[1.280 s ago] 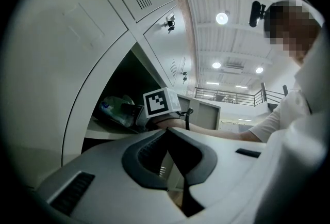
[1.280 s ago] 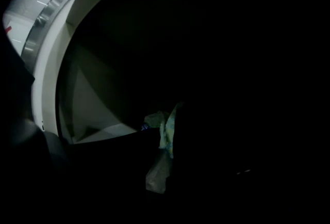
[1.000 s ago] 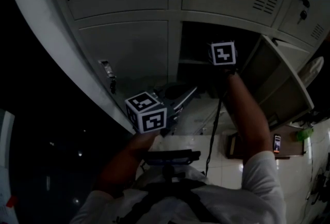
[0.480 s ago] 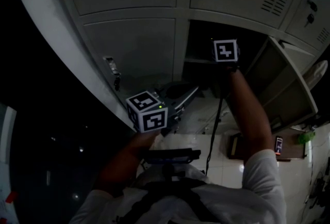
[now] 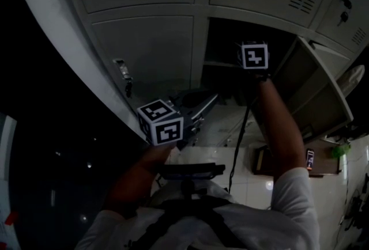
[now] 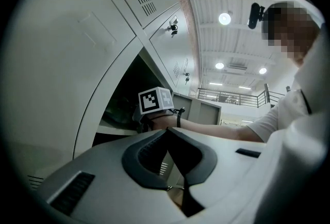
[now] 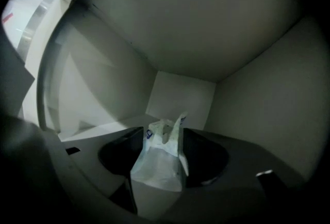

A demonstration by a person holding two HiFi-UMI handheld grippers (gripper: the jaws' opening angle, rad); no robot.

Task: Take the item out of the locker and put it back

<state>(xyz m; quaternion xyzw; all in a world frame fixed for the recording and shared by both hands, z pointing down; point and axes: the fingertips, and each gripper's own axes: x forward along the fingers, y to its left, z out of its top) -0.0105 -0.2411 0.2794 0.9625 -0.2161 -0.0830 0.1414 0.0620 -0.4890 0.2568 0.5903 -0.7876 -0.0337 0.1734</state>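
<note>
The right gripper (image 7: 164,131) reaches into the open locker (image 7: 247,89) compartment. Its jaws have just been opening and now stand wide apart. The bag (image 7: 157,161) stands upright on the compartment floor between the jaws, released. The left gripper (image 6: 167,132) hovers outside, beside a closed locker door (image 5: 144,50). Its jaws are together, with nothing between them.

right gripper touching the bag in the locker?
Cannot tell. Right gripper view: bag stands between the right gripper's jaws, which have just been opening; no plain gap or contact.
</note>
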